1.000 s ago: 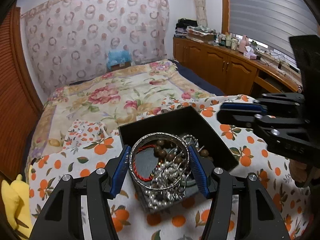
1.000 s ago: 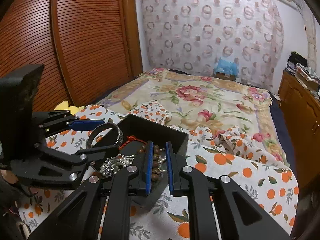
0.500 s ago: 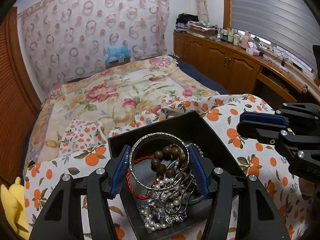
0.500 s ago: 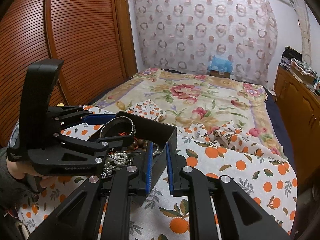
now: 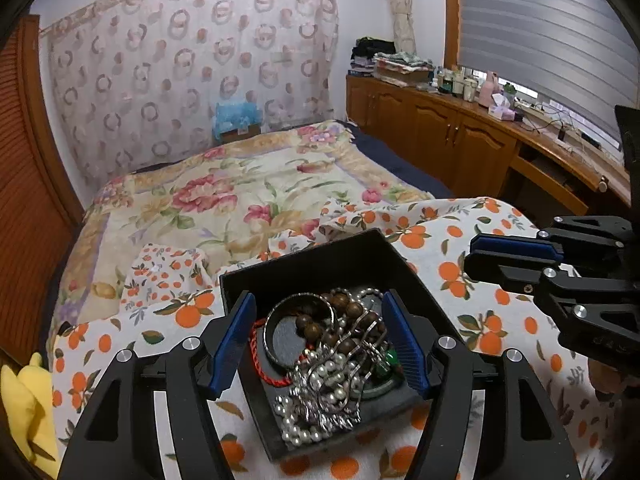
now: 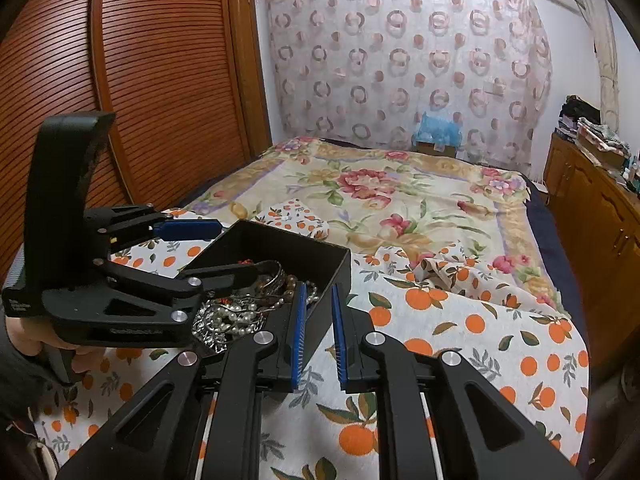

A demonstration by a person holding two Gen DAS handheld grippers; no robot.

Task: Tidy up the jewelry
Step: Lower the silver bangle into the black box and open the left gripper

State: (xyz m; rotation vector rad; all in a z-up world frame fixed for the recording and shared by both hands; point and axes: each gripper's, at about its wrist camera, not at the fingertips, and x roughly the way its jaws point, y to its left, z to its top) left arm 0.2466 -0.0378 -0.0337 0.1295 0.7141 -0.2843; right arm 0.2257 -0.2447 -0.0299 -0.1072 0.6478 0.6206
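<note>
A black open box [image 5: 316, 258] sits on an orange-print cloth and holds a heap of jewelry: a silver bangle [image 5: 298, 306], brown wooden beads [image 5: 340, 320], a pearl strand [image 5: 320, 384] and a red cord [image 5: 266, 374]. My left gripper [image 5: 320, 340] is open above the box, and the bangle lies loose in the heap between its blue pads. My right gripper [image 6: 319, 332] is narrowly open and empty at the box's right wall [image 6: 320, 276]. It shows at the right of the left wrist view [image 5: 516, 256]. The left gripper's far finger [image 6: 188, 229] reaches over the box.
The orange-print cloth [image 5: 460, 240] covers the near end of a bed with a floral quilt [image 5: 240, 192]. A yellow soft toy [image 5: 24, 396] lies at the left edge. Wooden cabinets [image 5: 440, 136] run along the right, a slatted wardrobe [image 6: 140, 80] along the left.
The left gripper has opened wider and let go of the silver bangle, which has dropped onto the heap in the box. The right gripper has opened slightly.
</note>
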